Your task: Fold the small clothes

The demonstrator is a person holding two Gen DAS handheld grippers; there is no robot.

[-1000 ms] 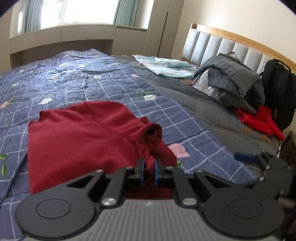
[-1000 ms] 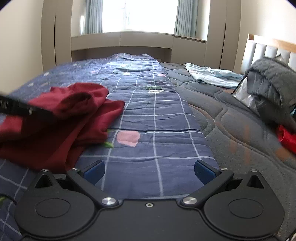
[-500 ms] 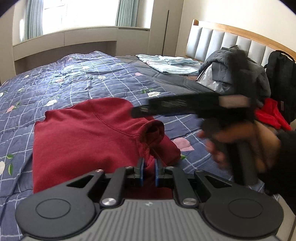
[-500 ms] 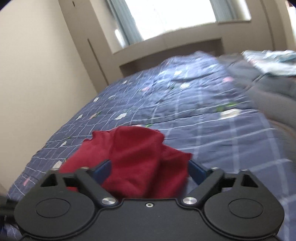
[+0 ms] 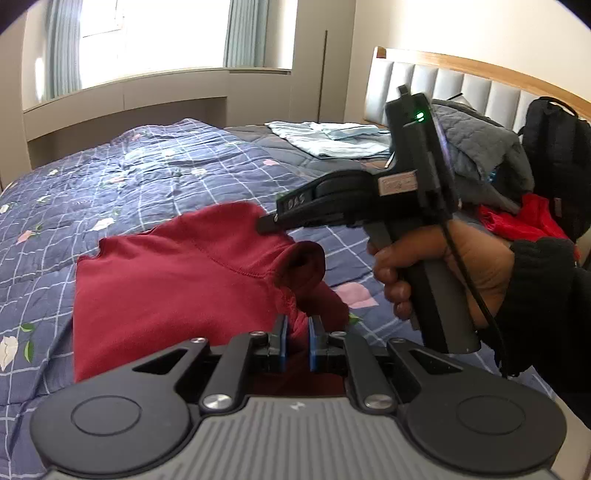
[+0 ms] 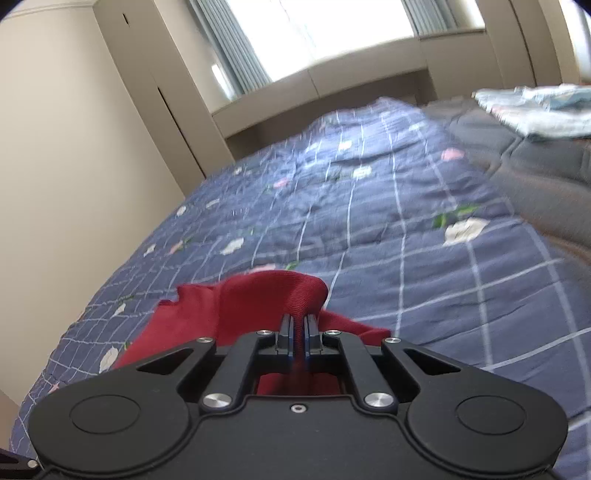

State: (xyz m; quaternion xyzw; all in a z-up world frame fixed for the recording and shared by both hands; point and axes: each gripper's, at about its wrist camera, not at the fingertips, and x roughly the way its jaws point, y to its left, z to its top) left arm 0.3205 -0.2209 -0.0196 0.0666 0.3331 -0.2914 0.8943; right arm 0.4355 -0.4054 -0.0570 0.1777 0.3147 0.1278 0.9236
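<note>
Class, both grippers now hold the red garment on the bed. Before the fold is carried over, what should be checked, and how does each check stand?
1. Left gripper shut on the red garment: ok.
2. Right gripper shut on cloth: ok.
3. Garment body flat on the quilt: ok.
4. Sleeve end smooth: not ok, bunched.
5. Grip depth on the hem: cannot tell.

I see a home bedroom: bed with blue checked quilt (image 5: 192, 166), padded headboard (image 5: 461, 88), curtained window (image 5: 147, 33), backpack (image 5: 557, 158).
</note>
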